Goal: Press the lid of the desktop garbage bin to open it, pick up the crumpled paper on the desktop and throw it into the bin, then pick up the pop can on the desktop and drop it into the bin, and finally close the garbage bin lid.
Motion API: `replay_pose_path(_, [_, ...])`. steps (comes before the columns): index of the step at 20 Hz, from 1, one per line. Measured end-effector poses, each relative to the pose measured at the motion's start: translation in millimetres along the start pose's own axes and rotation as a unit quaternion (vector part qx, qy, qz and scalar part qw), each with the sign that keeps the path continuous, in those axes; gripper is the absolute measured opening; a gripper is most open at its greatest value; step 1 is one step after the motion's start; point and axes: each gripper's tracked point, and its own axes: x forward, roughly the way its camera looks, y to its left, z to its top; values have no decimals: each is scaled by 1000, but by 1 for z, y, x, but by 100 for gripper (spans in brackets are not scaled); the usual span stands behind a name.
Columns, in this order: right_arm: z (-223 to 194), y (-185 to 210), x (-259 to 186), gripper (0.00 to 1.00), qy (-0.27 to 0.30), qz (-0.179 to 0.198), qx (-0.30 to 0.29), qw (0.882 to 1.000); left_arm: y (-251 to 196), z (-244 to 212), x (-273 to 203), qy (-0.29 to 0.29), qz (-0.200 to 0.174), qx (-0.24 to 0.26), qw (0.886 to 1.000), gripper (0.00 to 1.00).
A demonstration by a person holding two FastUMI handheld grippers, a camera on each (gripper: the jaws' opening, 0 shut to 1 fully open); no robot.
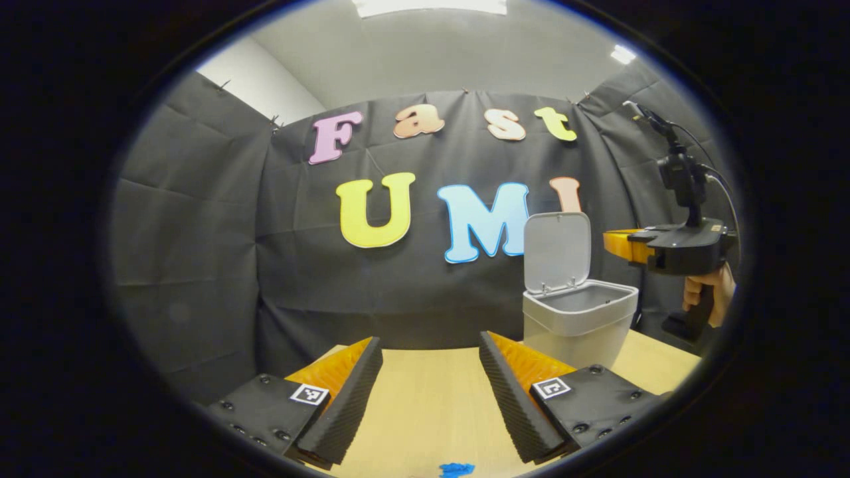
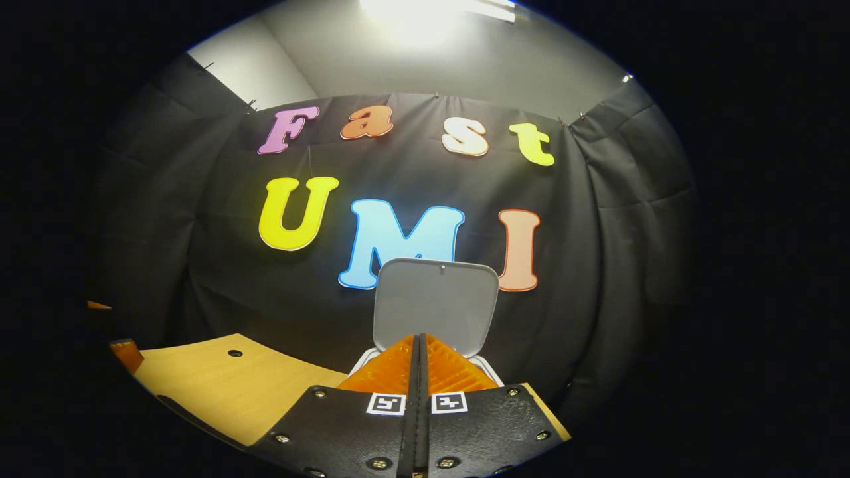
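In the left gripper view, the left gripper (image 1: 430, 392) hangs low over the light wooden table (image 1: 425, 411) with its two fingers spread wide apart and nothing between them. Toward the table's far right corner stands the small pale grey plastic desktop garbage bin (image 1: 576, 322), its flat grey lid (image 1: 556, 252) swung up and standing nearly upright at the back edge of the bin, the inside showing as bare grey wall from this angle. Just to the right of the bin and above its rim, the right gripper (image 1: 614, 242) is held up by a hand (image 1: 710, 299) wrapped around its handle, with a cable running from the top; its tip points toward the raised lid. At the table's near edge, a small scrap of blue material (image 1: 457, 469) is cut off by the picture's lower border. In the right gripper view, the right gripper (image 2: 416, 348) has its fingers pressed together with nothing held, aimed straight at the upright lid (image 2: 435, 302) just above the bin's white rim (image 2: 491, 373); the wooden table (image 2: 219, 385) stretches off to the left, with a small dark hole in its top.
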Motion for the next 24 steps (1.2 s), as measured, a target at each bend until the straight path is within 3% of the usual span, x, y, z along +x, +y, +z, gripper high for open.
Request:
replay_pose_path(1, [-2, 4, -4, 0, 2, 4, 1, 1000, 3, -7, 0, 6, -1, -3, 1000, 100])
replay_pose_path(2, [-5, 6, -9, 0, 3, 6, 1, 1000, 4, -14, 0, 16, -2, -8, 1000, 90])
replay_pose_path(3, [-5, 10, -14, 0, 5, 10, -2, 1000, 6, -21, -1, 25, -4, -13, 1000, 90])
replay_pose_path(7, [-4, 12, -31, 2, -6, -2, -11, 1000, 19, -32, -2, 37, -3, -6, 999, 100])
replay_pose_path(9, [-3, 18, -37, 20, -12, -1, -14, 1000, 22, -42, -1, 46, -8, -11, 999, 100])
replay_pose_path(10, [-5, 22, -40, 37, -10, 0, -18, 1000, 23, -47, -1, 53, -11, -15, 998, 100])
replay_pose_path(11, [-8, 24, -44, 40, -8, 2, -20, 1000, 24, -52, -2, 58, -13, -18, 998, 100])
replay_pose_path(12, [-10, 30, -48, 60, -6, 9, -19, 1000, 25, -56, -3, 64, -16, -17, 998, 100])
replay_pose_path(13, [-11, 36, -50, 72, -2, 16, -17, 1000, 23, -61, -1, 67, -21, -15, 997, 100])
replay_pose_path(14, [-15, 39, -53, 91, 2, 19, -15, 1000, 22, -64, 0, 71, -26, -12, 997, 100])
replay_pose_path(15, [-15, 42, -56, 90, 6, 20, -14, 1000, 21, -66, 0, 75, -31, -10, 997, 100])
replay_pose_path(16, [-20, 44, -59, 100, 8, 17, -13, 1000, 18, -71, 1, 79, -39, -8, 996, 100])
replay_pose_path(17, [-20, 46, -63, 96, 10, 14, -15, 1000, 16, -75, 1, 83, -45, -5, 996, 100])
replay_pose_path(23, [-19, 51, -87, 96, 9, -11, -24, 1000, 3, -114, 8, 116, -87, 0, 989, 100])
replay_pose_path(24, [-20, 54, -92, 96, 11, -13, -23, 1000, 1, -123, 7, 125, -94, 1, 988, 96])
